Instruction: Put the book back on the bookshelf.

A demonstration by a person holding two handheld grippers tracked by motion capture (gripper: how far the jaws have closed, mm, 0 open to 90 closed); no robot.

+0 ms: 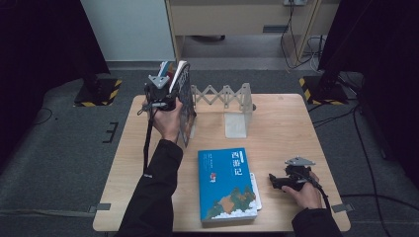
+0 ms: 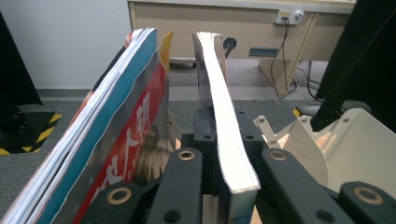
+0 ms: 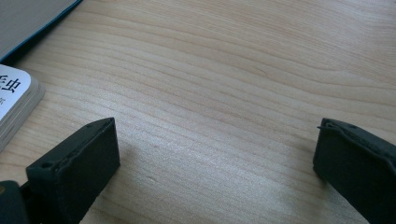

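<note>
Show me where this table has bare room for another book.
Bare wood lies right of the bookend rack, up to the table edge, and left of the blue book. It is crowded at the rack's left end, where the left gripper holds a book beside standing books.

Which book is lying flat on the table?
The blue-green book with a mountain picture lies flat, cover up, on the wooden table. The other books stand upright at the expandable bookend rack; the left gripper clamps one.
</note>
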